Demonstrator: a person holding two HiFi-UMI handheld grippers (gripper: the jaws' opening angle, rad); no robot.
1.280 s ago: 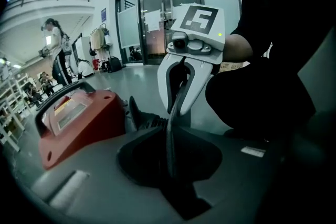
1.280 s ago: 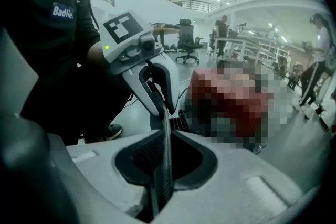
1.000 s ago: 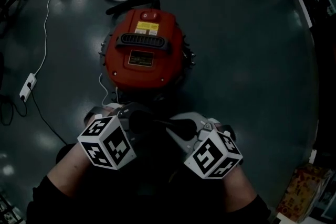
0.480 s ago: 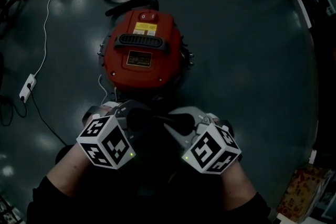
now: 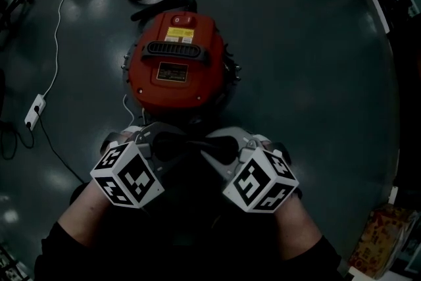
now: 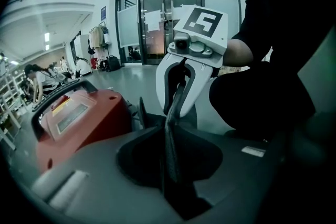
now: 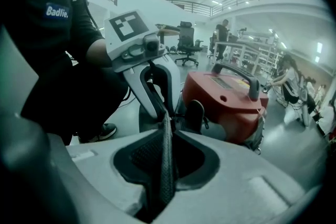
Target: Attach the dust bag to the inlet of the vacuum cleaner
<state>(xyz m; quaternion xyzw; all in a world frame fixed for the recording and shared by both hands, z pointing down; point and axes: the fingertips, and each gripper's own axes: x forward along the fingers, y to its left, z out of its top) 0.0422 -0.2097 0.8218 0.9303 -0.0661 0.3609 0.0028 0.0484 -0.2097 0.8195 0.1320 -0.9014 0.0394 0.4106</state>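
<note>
L gripper [image 5: 172, 141] & R gripper [image 5: 209, 143] meet tip-to-tip just on the near side of the red vacuum cleaner [image 5: 176, 62]. Each has its jaws nearly together on a thin dark mesh-textured sheet, prob. the dust bag [image 7: 166, 165], seen edge-on and stretched btw the two. Both sets of jaws have just been easing open a little. The inlet isn't visible, likely on the vac's near face, ahead of & below the tips. Both hands are equally near.

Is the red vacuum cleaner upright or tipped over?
Upright: the red round plastic vacuum cleaner stands on the dark floor, its black handle facing up.
</note>
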